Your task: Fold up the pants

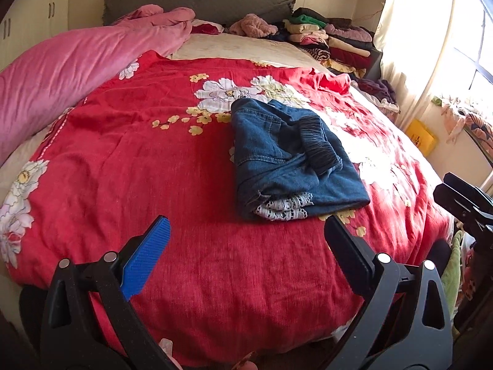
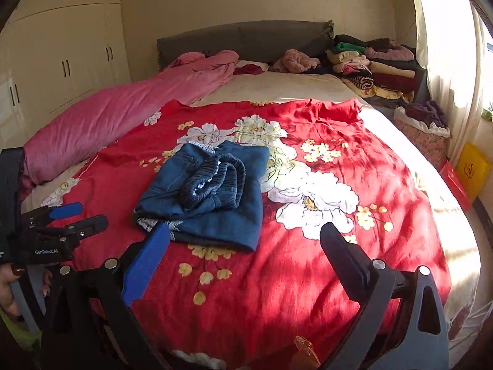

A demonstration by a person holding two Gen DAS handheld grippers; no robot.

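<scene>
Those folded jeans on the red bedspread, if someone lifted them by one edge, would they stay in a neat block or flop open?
The jeans would probably flop open: the layers lie loose, nothing pins them. The gathered waistband sits bunched on top and would likely slide off first. Denim this thick looks fairly heavy, so a one-edge lift should sag.

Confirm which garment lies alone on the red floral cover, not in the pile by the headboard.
The folded blue denim pants, elastic waistband on top, apart from the stacked clothes.

Blue denim pants (image 1: 289, 157) lie folded in a compact bundle — elastic waistband on top, lace hem peeking out.
</scene>
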